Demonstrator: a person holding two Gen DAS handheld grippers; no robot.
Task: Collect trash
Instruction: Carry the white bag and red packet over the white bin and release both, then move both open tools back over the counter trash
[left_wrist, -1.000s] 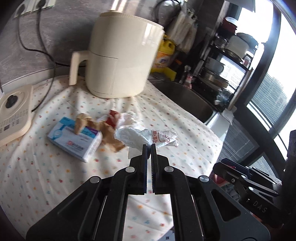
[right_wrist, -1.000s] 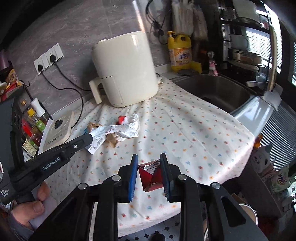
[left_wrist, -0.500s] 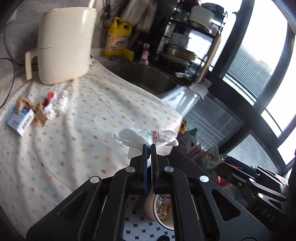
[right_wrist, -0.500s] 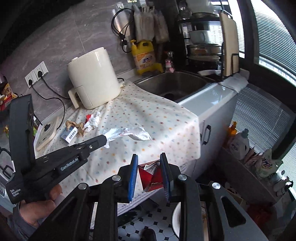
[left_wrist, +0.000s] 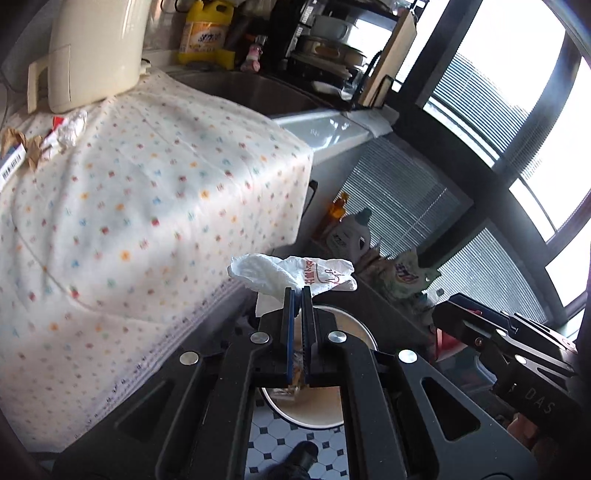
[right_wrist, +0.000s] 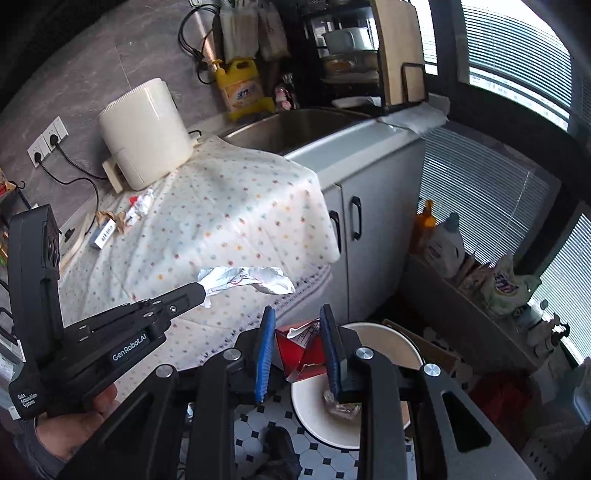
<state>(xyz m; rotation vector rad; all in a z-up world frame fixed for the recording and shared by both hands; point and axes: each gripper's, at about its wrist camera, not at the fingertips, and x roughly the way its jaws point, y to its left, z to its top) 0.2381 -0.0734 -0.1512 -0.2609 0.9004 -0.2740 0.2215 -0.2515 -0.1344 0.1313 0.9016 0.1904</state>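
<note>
— What does the left gripper (left_wrist: 297, 295) hold?
— Its jaws clamp a crumpled white plastic wrapper (left_wrist: 291, 274), thin and creased, beside the dotted cloth-covered counter (left_wrist: 147, 192).
— And the right gripper (right_wrist: 298, 325)?
— Its jaws, just eased slightly wider, bracket a creased red paper carton (right_wrist: 297, 345) above the round cream-rimmed bin (right_wrist: 384, 334) on the tiled floor.

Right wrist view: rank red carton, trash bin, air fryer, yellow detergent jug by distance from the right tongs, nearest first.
1. red carton, between the fingers of the right tongs.
2. trash bin, on the floor just below and right.
3. air fryer, on the counter, upper left.
4. yellow detergent jug, against the back wall beside the sink.
</note>
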